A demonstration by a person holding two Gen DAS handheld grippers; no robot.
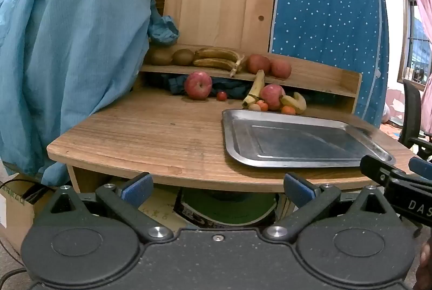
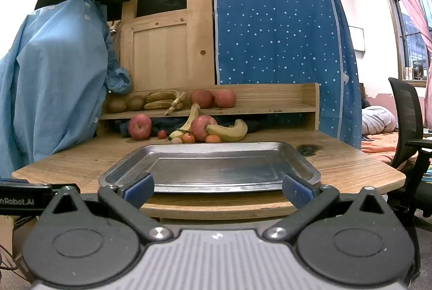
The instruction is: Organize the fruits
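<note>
Sitting far past both wide grippers' jaws: fruits, behind tray.

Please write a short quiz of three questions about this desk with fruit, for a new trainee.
1. True or false: the rectangular metal tray on the wooden desk already holds fruit.
2. How many red apples stand on the raised wooden shelf behind the tray: A) one, B) two, C) four?
3. Fill in: both the left gripper and the right gripper have their jaws ____.

Key
1. False. The tray holds no fruit; the loose fruit lies behind it on the desk.
2. B. One red apple and a second red apple stand side by side, right of the brown-spotted bananas.
3. Open, with nothing between them.
</note>
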